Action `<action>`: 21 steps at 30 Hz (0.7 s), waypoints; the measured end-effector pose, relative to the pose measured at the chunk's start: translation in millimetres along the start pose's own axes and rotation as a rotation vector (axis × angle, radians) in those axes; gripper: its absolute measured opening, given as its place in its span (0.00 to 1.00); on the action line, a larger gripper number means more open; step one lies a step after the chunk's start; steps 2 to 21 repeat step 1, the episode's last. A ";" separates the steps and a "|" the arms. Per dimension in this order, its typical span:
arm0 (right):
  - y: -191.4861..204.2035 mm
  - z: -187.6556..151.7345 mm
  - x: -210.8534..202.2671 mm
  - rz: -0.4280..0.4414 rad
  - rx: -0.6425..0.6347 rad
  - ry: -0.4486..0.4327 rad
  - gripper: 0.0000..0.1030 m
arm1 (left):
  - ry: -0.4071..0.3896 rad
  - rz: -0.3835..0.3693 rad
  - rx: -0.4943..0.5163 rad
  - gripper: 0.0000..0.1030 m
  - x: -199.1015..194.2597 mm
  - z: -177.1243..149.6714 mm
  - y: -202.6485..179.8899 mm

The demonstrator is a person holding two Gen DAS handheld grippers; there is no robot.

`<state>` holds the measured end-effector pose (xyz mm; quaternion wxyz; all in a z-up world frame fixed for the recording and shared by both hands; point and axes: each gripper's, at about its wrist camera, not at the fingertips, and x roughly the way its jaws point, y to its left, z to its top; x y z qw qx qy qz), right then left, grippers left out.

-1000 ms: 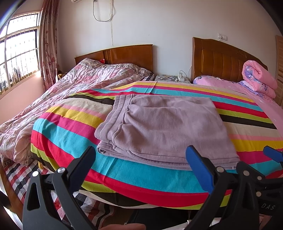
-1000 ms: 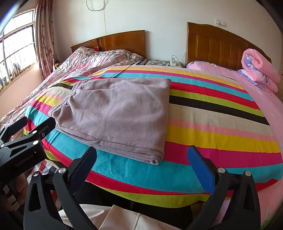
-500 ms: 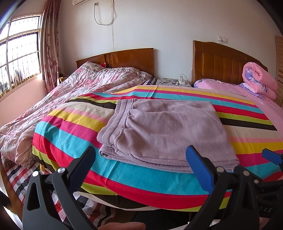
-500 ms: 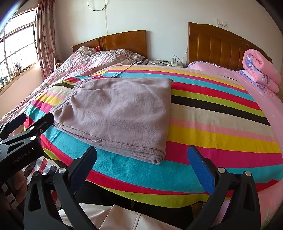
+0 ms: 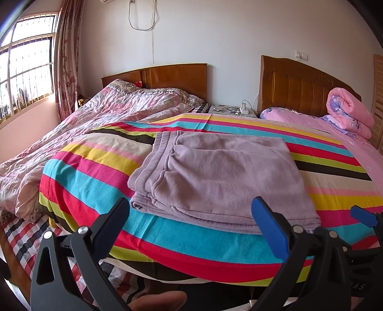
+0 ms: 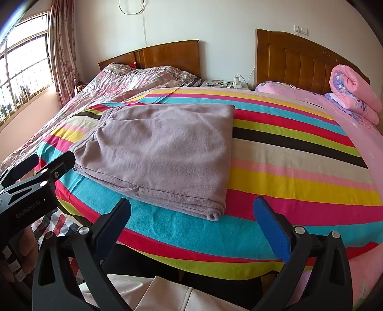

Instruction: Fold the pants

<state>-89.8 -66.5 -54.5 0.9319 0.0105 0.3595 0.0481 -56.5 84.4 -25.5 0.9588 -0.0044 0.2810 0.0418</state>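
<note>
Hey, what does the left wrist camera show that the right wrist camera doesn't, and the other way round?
Only the left wrist view shows the air conditioner's bottom edge at top, a fingertip at the bottom, and the right gripper's blue tip.

Only the right wrist view shows white cloth at the bottom edge and the left gripper's black body.

Both show the folded pants lying free on the striped sheet, both headboards, the rolled pink quilt, and an open, empty gripper: left gripper, right gripper.
</note>
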 end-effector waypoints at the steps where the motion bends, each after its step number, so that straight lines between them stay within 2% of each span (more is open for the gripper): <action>1: 0.0 -0.4 -0.1 0.001 0.000 0.001 0.96 | 0.004 -0.002 -0.001 0.99 0.8 -0.3 0.6; 21: 0.0 -0.4 -0.1 0.001 0.000 0.001 0.96 | 0.004 -0.002 -0.001 0.99 0.8 -0.3 0.6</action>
